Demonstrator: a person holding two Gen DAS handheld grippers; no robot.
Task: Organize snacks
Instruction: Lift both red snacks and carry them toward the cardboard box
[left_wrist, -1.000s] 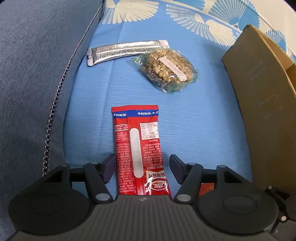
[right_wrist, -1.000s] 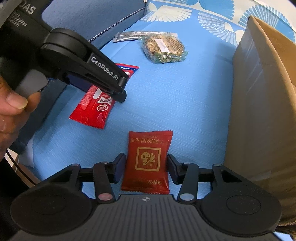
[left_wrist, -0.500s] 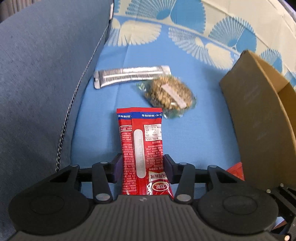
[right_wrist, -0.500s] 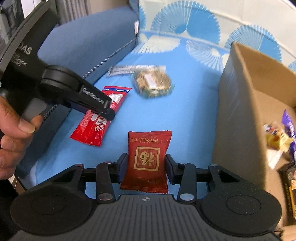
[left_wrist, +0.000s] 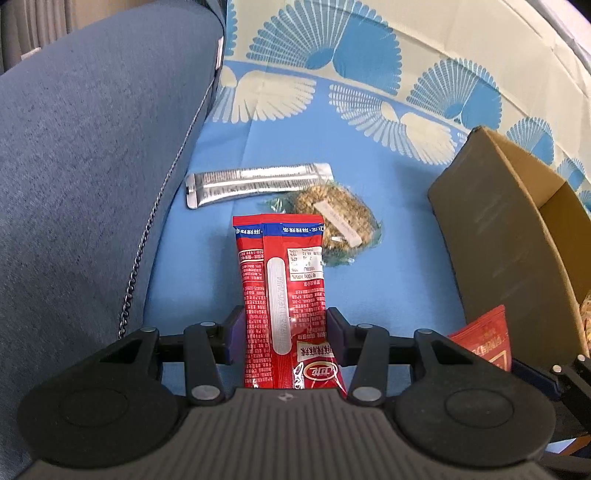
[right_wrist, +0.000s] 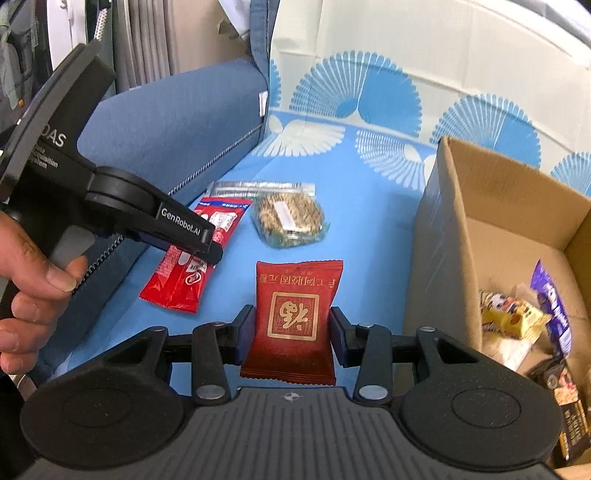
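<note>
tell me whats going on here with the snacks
A person is clearing snacks off a blue cloth into a cardboard box. The left gripper has just closed its jaws on a long red packet; the right gripper is shut on a dark red pouch. A silver bar and an oat cake remain.

A sofa fills the scene. Its seat is covered with a bright blue cloth (left_wrist: 399, 280) that runs up the backrest, where it turns cream with a row of blue fan shapes (right_wrist: 354, 99). At the left stands a padded armrest (left_wrist: 92, 184) in grey-blue fabric, edged with a line of stitched piping. Beyond the armrest, grey curtains (right_wrist: 147, 40) hang in folds. Soft daylight lies evenly over everything.
</note>
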